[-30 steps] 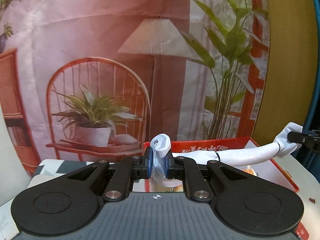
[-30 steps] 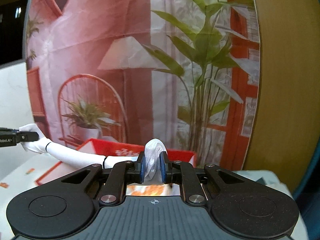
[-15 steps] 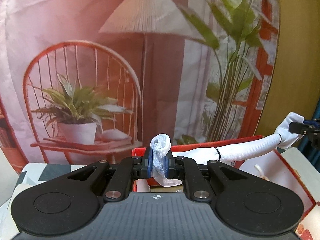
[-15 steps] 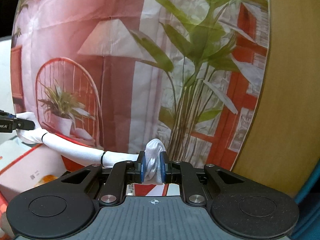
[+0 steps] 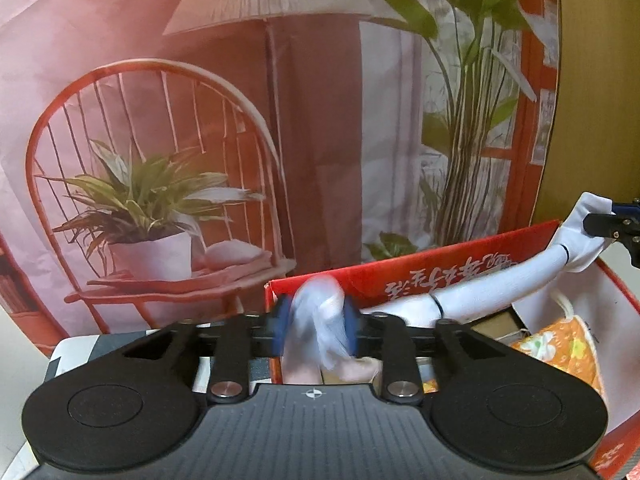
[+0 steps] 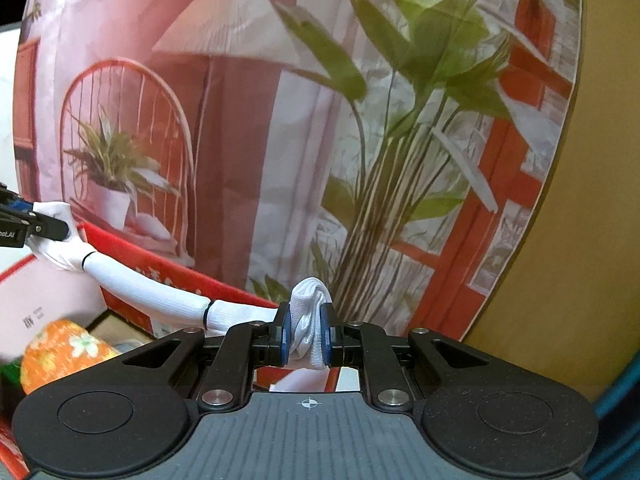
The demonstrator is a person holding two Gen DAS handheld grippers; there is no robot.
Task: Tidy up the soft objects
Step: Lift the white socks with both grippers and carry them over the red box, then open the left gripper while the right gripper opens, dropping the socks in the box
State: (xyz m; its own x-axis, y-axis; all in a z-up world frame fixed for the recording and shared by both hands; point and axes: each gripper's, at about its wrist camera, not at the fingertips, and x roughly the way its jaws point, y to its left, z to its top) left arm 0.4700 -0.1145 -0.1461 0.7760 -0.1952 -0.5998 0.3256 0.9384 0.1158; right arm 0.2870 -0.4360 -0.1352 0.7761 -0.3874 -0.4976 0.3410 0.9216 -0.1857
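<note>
A long white sock point(image 5: 492, 284) hangs stretched between my two grippers, over an open red box point(image 5: 440, 276). My left gripper point(image 5: 318, 328) holds one bunched end of it; the jaws have parted a little and the cloth there is blurred. My right gripper point(image 6: 306, 338) is shut on the other bunched end, and the sock point(image 6: 152, 294) runs from it to the left. Each gripper's tip shows at the far edge of the other's view, the right one in the left wrist view point(image 5: 612, 226).
The red box point(image 6: 132, 256) holds an orange flowered cloth point(image 5: 560, 348), which also shows in the right wrist view point(image 6: 60, 354), and a white sheet point(image 5: 580, 304). A printed backdrop of a chair, lamp and plants stands close behind. A tan wall is at the right.
Both grippers have moved forward and down over the red box, carrying the stretched sock. The left gripper's jaws have widened slightly and the sock end in them is blurred by motion.
</note>
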